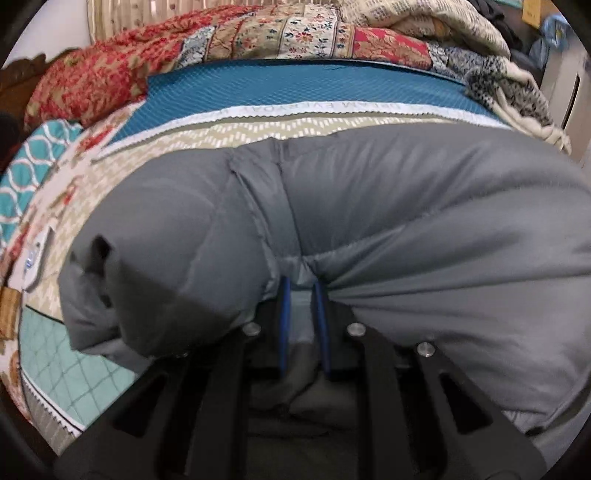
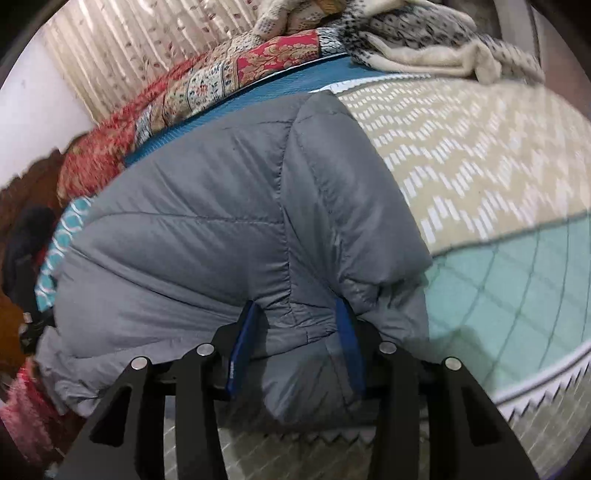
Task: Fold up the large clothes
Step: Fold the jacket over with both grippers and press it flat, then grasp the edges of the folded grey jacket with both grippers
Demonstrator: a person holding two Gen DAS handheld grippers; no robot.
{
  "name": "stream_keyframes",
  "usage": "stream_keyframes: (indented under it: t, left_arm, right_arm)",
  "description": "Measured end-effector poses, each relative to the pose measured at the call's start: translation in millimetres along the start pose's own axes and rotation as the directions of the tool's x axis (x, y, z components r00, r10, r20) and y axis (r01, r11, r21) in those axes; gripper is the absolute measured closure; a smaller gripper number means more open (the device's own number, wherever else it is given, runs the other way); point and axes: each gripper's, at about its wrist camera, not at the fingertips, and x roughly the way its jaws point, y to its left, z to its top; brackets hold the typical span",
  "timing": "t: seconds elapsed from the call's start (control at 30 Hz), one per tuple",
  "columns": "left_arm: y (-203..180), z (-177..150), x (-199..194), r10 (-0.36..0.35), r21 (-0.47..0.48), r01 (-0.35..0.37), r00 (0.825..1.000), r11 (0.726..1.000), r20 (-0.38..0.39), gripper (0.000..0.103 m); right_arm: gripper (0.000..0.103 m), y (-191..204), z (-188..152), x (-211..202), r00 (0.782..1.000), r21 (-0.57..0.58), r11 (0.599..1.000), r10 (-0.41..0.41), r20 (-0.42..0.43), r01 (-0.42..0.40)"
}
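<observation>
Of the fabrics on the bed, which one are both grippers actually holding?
The grey puffer jacket: plain, quilted and puffy, it is pinched in the left gripper and the right gripper. The red floral quilt and blue mat lie untouched behind it.

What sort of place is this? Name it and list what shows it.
Most likely a bedroom. A grey padded jacket lies on a bed with a patterned bedspread, a floral quilt is heaped along the far side, and a pleated curtain hangs behind it.
</observation>
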Motion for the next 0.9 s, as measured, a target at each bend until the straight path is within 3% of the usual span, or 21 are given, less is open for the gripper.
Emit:
stream_keyframes:
  t: [0.13, 0.23, 0.33, 0.43, 0.5, 0.57, 0.63, 0.73, 0.83, 0.9]
  left_arm:
    - [4, 4, -16, 0.006, -0.018, -0.007, 0.999, 1.000, -0.035, 0.089]
    - [6, -2, -62, -0.054, -0.028, 0.055, 0.998, 0.998, 0.045, 0.089]
    - [0, -9, -112, -0.128, -0.025, 0.134, 0.979, 0.991, 0.159, 0.082]
    - [-20, -8, -131, -0.229, 0.014, 0.230, 0.955, 0.973, 0.190, 0.082]
    - [-41, -7, -128, -0.282, 0.047, 0.278, 0.944, 0.959, 0.169, 0.082]
    - [-65, -13, -117, -0.290, 0.101, 0.278, 0.948, 0.955, 0.130, 0.082]
    - [-84, -23, -102, -0.293, 0.129, 0.282, 0.953, 0.951, 0.078, 0.082]
    - [-100, -42, -72, -0.245, 0.180, 0.239, 0.969, 0.954, 0.013, 0.082]
    - [-106, -54, -57, -0.237, 0.213, 0.232, 0.972, 0.949, -0.001, 0.081]
    - [-108, -52, -57, -0.223, 0.227, 0.220, 0.975, 0.949, -0.014, 0.081]
  right_arm:
    - [0.087, -1, -2, -9, 1.000, 0.012, 1.000, -0.015, 0.009, 0.015]
    - [0.087, -3, -11, -41, 0.997, 0.042, 0.999, -0.029, 0.077, 0.026]
    - [0.087, 12, -16, -75, 0.984, -0.009, 0.999, -0.034, 0.173, 0.036]
    - [0.087, 42, -11, -90, 0.978, -0.099, 0.995, 0.032, 0.208, -0.011]
    - [0.087, 70, -3, -82, 0.977, -0.159, 0.985, 0.091, 0.192, -0.061]
    - [0.087, 89, -3, -71, 0.979, -0.197, 0.976, 0.126, 0.163, -0.093]
    - [0.087, 102, -7, -47, 0.989, -0.240, 0.968, 0.103, 0.108, -0.075]
    - [0.087, 88, -20, -4, 0.998, -0.187, 0.981, 0.056, -0.015, -0.058]
    - [0.087, 70, -26, 13, 0.994, -0.126, 0.986, 0.100, -0.042, -0.104]
    - [0.087, 73, -24, 12, 0.995, -0.139, 0.986, 0.085, -0.049, -0.091]
